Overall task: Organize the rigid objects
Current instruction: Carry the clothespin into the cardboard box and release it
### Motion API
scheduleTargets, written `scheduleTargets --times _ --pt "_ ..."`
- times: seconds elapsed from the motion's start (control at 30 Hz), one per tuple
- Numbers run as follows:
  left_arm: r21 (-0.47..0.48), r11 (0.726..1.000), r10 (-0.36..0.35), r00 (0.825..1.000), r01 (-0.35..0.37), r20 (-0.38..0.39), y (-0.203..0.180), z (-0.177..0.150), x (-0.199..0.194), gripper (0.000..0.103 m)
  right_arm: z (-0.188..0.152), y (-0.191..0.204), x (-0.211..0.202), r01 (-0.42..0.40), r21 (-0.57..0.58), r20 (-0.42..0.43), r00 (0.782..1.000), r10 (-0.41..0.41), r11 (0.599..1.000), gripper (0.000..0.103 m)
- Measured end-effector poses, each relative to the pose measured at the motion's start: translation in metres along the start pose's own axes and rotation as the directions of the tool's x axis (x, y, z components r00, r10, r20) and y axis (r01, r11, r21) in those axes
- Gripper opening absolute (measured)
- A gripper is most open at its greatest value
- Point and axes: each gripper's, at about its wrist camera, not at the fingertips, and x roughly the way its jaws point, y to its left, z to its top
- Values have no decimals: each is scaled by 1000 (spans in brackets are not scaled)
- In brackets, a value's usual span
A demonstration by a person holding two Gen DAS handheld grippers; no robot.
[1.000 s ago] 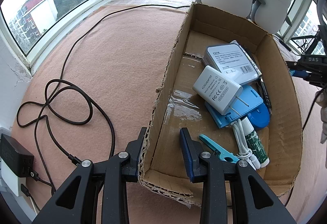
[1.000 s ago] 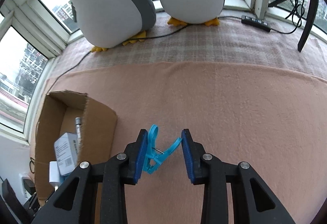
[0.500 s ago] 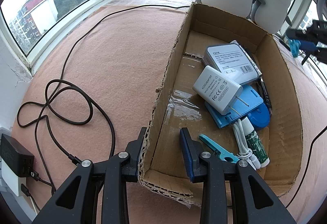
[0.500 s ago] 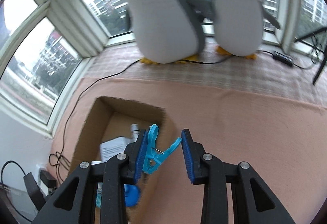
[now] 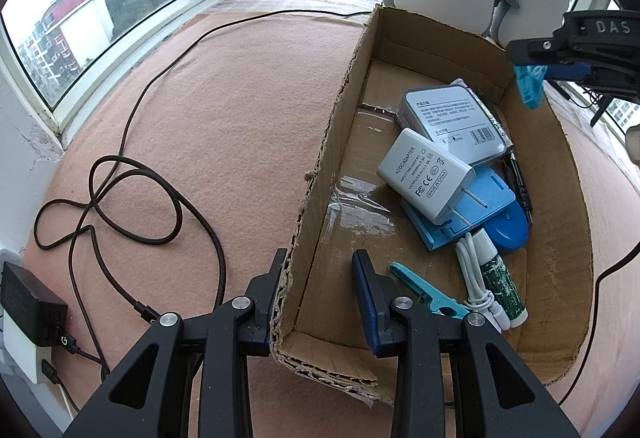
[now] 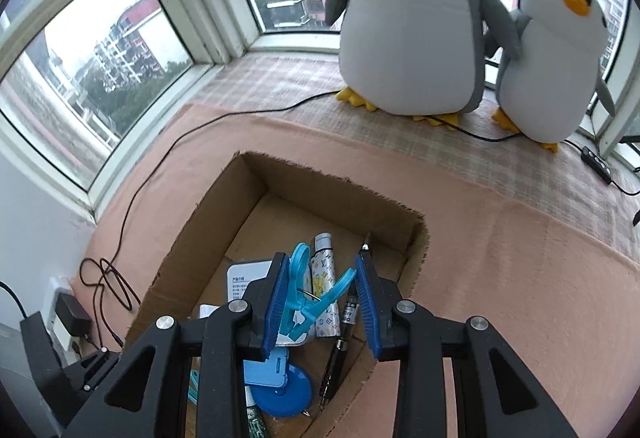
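The cardboard box fills the right half of the left wrist view. Inside it, an adapter lies on a flat case, a power bank behind them. A coiled cable lies at left.

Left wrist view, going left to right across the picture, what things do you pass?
Black power brick → looped brown cable → left wall of the cardboard box → white charger → green-labelled tube → right wall of the box.
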Motion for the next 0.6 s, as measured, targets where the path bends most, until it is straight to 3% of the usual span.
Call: scheduleTargets --times 0.6 --pt "0 1000 0 1000 0 1 0 0 0 34 6 12 31 18 -24 -66 998 -19 1000 31"
